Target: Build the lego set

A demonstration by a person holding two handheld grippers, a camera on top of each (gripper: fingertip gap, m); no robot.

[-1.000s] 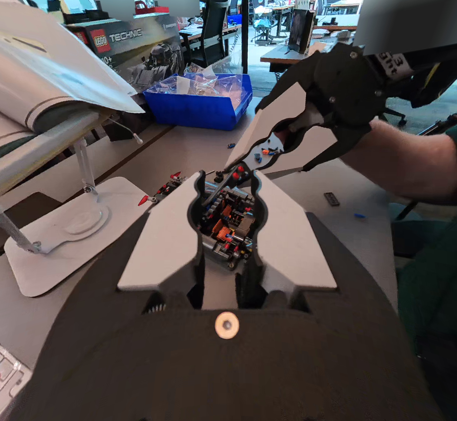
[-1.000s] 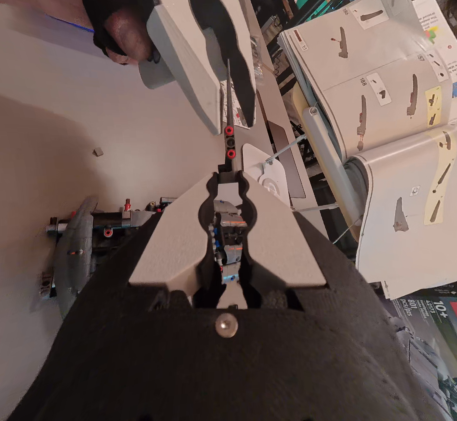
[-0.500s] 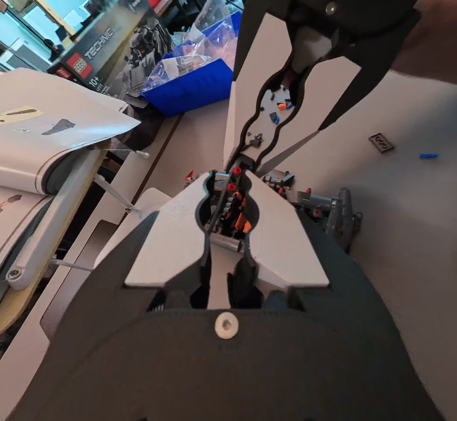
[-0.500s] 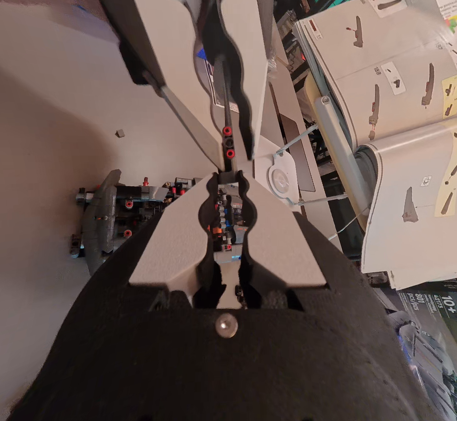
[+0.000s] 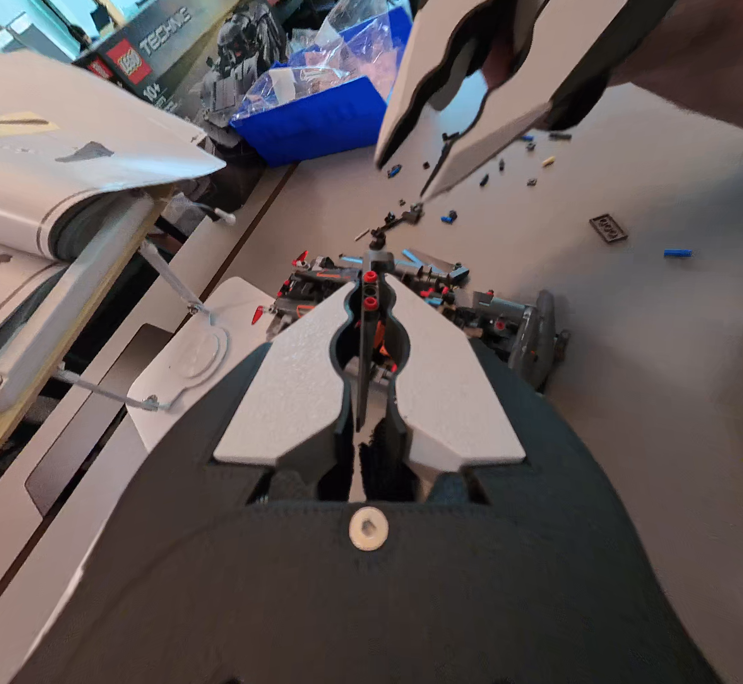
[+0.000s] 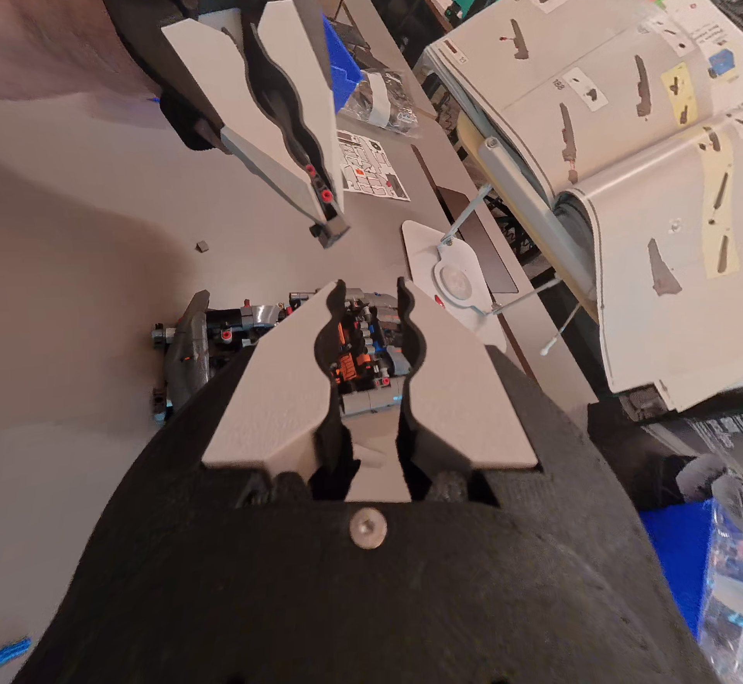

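Lego model [image 6: 362, 351] largely hidden behind right tool [image 6: 370, 294]

Model [image 5: 474, 302] on table [image 5: 643, 343], book stand [image 5: 181, 351] left of it, parts bin [image 5: 313, 125] behind, loose pieces [image 5: 498, 174] beyond.

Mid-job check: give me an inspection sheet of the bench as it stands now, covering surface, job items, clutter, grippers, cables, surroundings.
Surface: grey table, loose small pieces scattered on it.
Job's things: part-built model lying on the table; thin dark beam with red pins; open instruction book on a stand.
Clutter: sticker sheet; blue bin of bagged parts; set box.
Grippers: left hand-held gripper shut on the beam; right hand-held gripper open, empty.
Cables: nothing seen.
Surroundings: office desks and chairs behind, blurred.
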